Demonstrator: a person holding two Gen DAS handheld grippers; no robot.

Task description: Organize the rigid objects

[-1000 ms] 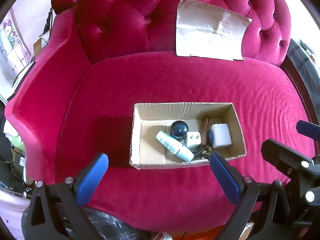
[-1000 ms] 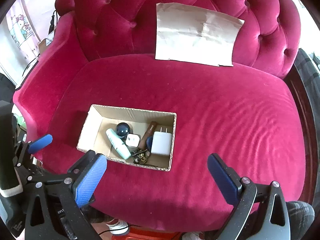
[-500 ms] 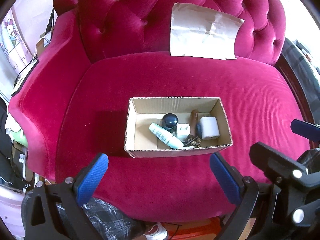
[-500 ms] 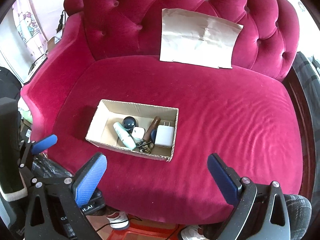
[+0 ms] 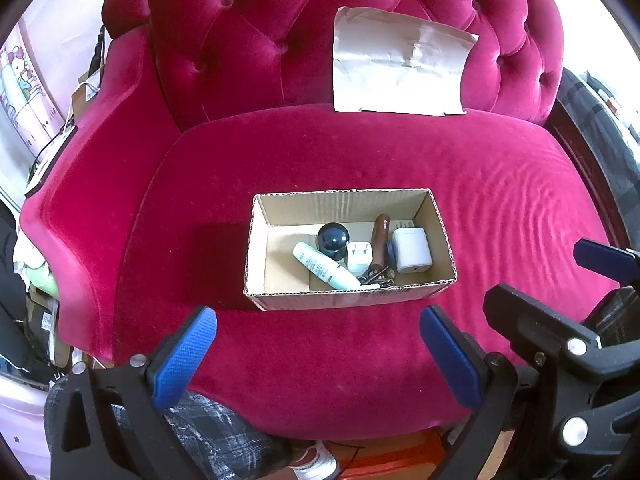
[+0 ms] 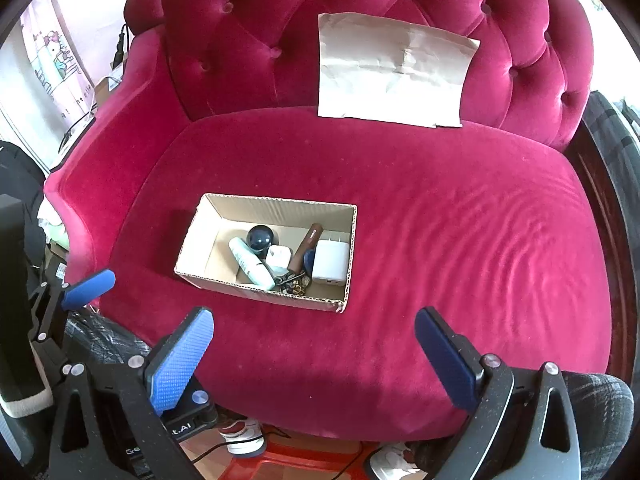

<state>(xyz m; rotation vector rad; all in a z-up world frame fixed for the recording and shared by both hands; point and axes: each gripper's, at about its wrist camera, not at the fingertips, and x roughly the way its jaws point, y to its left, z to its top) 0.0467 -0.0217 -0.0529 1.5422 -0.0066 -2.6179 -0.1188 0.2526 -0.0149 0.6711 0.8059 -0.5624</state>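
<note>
Left wrist view: left gripper (image 5: 316,354) and right gripper (image 6: 314,358) both spread wide and empty, short of the cardboard box (image 5: 340,300) on the red sofa seat (image 5: 500,200); the items all look boxed, so keep fingers clear of its near wall.

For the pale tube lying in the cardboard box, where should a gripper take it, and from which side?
Probably at mid-body, from straight above. The pale tube lies flat and diagonal on the floor of the cardboard box, whose walls block a side approach. Turn the jaws across its long axis; the dark ball and small white plug crowd its far side, so stay nearer the cap end.
</note>
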